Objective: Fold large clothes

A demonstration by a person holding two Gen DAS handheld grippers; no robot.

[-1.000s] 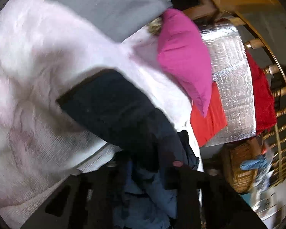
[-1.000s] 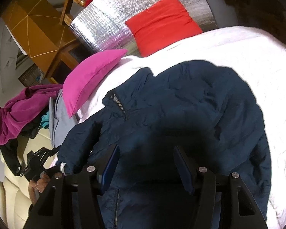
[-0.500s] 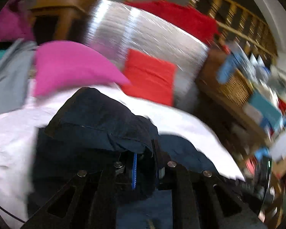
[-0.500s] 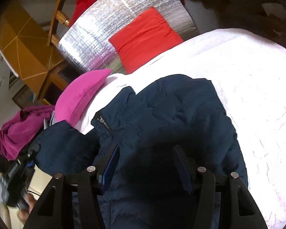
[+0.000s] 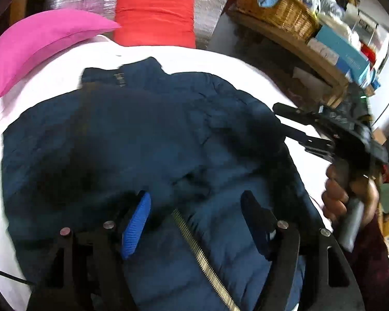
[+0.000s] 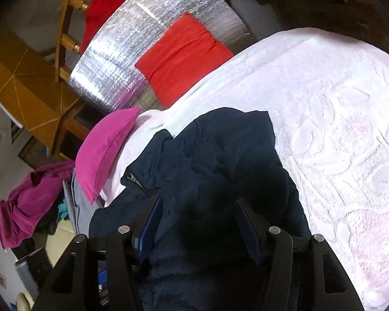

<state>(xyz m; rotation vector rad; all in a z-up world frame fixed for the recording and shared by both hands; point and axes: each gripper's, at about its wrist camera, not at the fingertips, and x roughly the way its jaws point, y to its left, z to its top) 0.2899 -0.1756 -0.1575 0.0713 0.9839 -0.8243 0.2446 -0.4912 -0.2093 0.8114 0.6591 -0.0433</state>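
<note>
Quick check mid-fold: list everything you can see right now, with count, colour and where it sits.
jacket: one, navy, spread on the bedspread, collar toward the cushions, zip showing near the left gripper
bedspread: one, white, embossed, under the jacket
pink cushion: one, at the head of the bed, left in the left wrist view
red cushion: one, leaning on the silver panel
silver panel: one, foil-like, behind the cushions
wicker basket: one, tan, on a wooden shelf beside the bed
magenta cloth: one, heaped beside the bed
left gripper: black, jaws just opened, nothing pinched
right gripper: black, open above the jacket
</note>
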